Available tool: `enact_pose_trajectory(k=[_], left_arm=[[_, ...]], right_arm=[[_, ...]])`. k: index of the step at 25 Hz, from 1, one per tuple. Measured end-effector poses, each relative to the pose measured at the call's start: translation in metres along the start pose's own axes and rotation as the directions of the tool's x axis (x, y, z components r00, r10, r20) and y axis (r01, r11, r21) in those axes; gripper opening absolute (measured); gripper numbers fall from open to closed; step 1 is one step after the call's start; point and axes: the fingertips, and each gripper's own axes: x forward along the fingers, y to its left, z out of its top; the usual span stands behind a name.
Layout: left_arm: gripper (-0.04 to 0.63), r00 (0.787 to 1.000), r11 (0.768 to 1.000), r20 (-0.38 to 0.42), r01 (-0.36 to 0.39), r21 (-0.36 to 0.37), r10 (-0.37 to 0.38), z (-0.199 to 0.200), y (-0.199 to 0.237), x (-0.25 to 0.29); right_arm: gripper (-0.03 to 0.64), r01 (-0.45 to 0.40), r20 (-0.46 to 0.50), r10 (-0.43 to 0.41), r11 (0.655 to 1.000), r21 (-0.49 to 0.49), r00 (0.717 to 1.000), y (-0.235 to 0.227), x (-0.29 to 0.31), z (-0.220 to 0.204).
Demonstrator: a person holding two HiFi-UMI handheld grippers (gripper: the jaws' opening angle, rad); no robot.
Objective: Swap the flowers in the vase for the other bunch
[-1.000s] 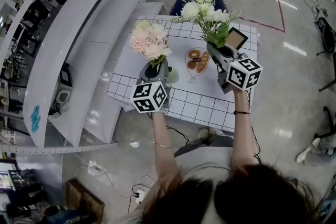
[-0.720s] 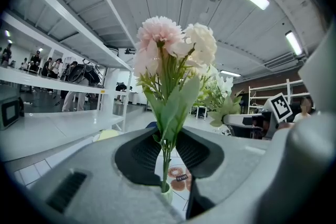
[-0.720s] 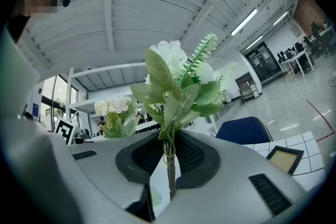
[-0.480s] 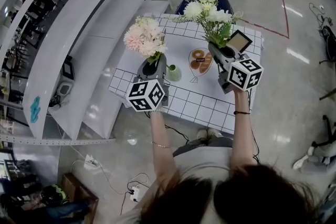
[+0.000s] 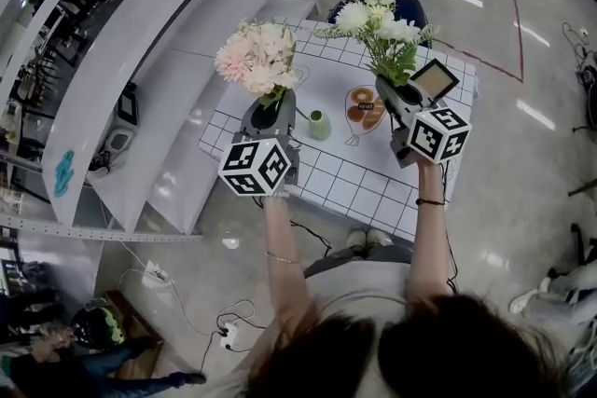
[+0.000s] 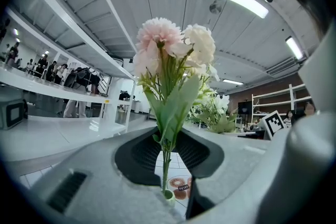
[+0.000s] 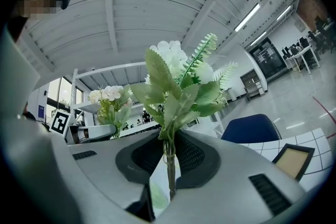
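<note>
While your left gripper (image 5: 270, 112), left of centre, is clamped on the pink bunch's (image 5: 256, 59) stem, the small green vase (image 5: 319, 125) stands empty on the table (image 5: 373, 186) just right of it. Your right gripper (image 5: 394, 90), further right, is clamped on the white bunch's (image 5: 378, 19) stems. You have two bunches, one vase, one picture frame (image 5: 435, 79). The tabletop is white with a dark grid. White shelving (image 5: 177, 33) runs up the left, a blue chair (image 5: 410, 6) sits at the top, and glossy grey floor (image 5: 522, 163) lies all round.
</note>
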Motion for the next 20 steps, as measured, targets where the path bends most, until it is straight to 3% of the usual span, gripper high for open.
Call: enact_pose_trajectory(k=[20], left_arm=[[0.094,0.994,0.994,0.001,-0.106,0.003,0.106,0.002,0.026,-0.046]], right_arm=[[0.054,-0.099,-0.032,0.1,0.995,0.018,0.994,0.031,0.026,-0.017]])
